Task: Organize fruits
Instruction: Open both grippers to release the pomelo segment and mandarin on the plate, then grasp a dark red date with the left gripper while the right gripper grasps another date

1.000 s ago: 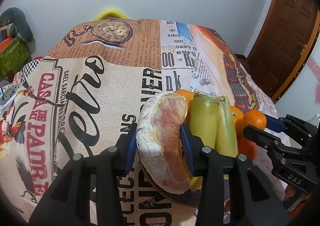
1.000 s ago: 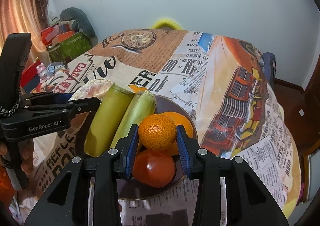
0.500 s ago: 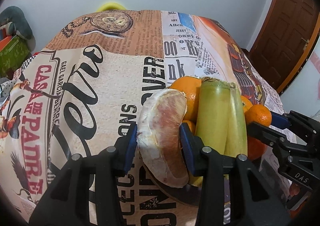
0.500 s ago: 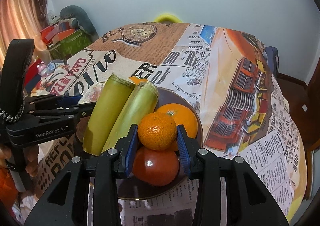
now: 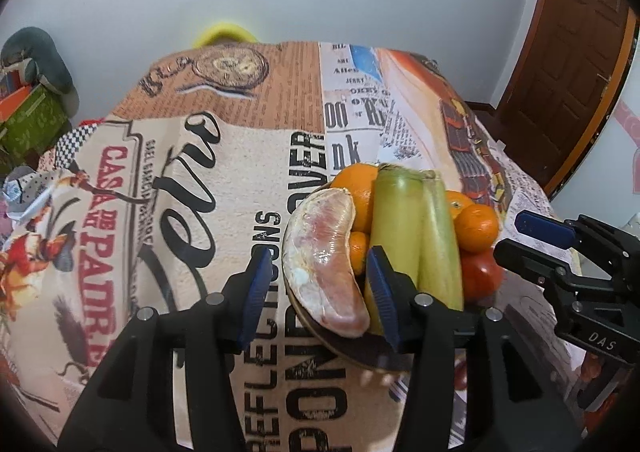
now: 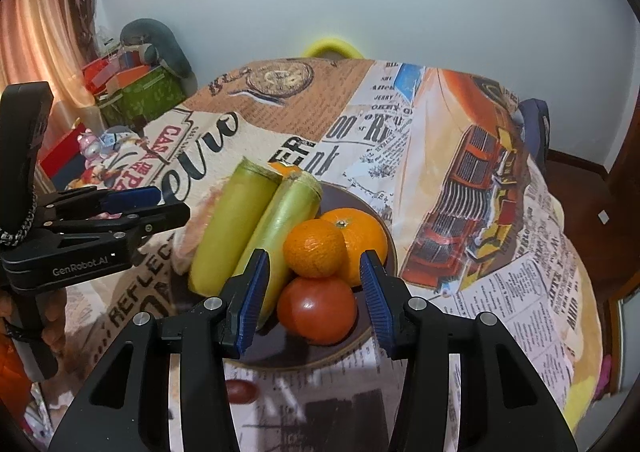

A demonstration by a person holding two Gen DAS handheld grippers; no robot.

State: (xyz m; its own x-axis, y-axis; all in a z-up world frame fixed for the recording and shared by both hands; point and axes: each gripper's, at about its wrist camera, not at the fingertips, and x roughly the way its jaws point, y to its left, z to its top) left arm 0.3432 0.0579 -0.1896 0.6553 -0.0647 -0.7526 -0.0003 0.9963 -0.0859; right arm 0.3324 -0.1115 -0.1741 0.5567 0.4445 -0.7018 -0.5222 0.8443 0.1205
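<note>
Home dining room, printed tablecloth (image 6: 460, 155), curtain (image 6: 44, 27), wooden door (image 5: 576, 51)

Glossy tomato (image 6: 317, 310), dimpled mandarin (image 6: 314, 248), printed tablecloth (image 6: 460, 187)
</note>
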